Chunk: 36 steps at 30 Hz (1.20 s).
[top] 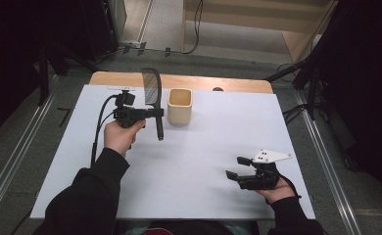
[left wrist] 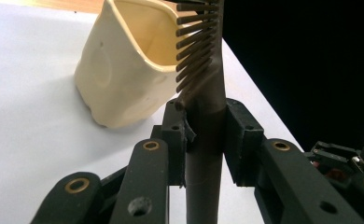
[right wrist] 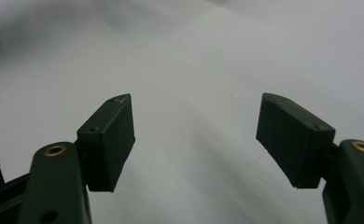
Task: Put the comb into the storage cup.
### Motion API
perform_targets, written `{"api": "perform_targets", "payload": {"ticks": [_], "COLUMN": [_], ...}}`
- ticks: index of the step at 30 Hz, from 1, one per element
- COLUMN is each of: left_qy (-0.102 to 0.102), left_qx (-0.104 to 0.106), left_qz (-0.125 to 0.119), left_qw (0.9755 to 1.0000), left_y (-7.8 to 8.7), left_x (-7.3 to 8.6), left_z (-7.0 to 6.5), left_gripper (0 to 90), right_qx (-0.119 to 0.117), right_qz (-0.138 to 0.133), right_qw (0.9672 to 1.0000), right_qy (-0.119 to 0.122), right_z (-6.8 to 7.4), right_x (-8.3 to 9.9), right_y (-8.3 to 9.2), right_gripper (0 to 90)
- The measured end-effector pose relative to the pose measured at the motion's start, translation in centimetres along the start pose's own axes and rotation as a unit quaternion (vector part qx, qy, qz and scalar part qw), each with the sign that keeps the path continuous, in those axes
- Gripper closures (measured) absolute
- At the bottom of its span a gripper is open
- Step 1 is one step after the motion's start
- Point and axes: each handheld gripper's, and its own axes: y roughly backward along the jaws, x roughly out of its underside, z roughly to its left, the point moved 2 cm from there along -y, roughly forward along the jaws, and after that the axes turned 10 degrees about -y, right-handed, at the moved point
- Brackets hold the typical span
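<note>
Left gripper view: your left gripper (left wrist: 203,140) has its pads clamped on the dark comb (left wrist: 207,98) at the handle, teeth up beside the cream cup (left wrist: 124,70). High view: comb (top: 153,95) held off the table, cup (top: 179,105) just right of it, near the white table (top: 203,161) far edge. Your right gripper (top: 235,167) sits wide open, holding nothing, near the right edge; bare table lies between the two. No readable writing.

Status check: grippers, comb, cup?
Left gripper clamped on dark plastic comb, held upright beside cream square cup. Right gripper open, empty. Nothing in the way.
</note>
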Motion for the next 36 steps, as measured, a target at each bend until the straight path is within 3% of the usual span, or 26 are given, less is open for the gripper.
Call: {"api": "perform_targets", "payload": {"ticks": [6, 19, 25, 36], "left_qy": [-0.009, -0.009, -0.004, -0.013], "left_qx": [0.003, 0.006, 0.012, 0.011], "left_qz": [0.003, -0.001, -0.015, -0.011], "left_qw": [0.9999, 0.9999, 0.9998, 0.9998], "left_y": [-0.5, -0.6, -0.3, -0.6], "left_x": [-0.6, -1.9, -2.9, -4.4], "left_z": [-0.3, -0.3, -0.3, -0.2], "left_gripper": [72.7, 72.7, 72.7, 72.7], "right_qx": [0.0, -0.002, -0.005, -0.006], "right_qz": [0.0, 0.004, 0.005, 0.001], "right_qw": [1.0, 1.0, 1.0, 1.0], "right_qy": [-0.001, -0.002, -0.001, 0.003], "right_z": [-0.1, 0.0, 0.1, 0.2], "right_x": [0.0, 0.0, 0.0, 0.0], "right_y": [0.0, -0.1, -0.1, -0.1], "right_gripper": [26.0, 26.0, 25.8, 25.8]}}
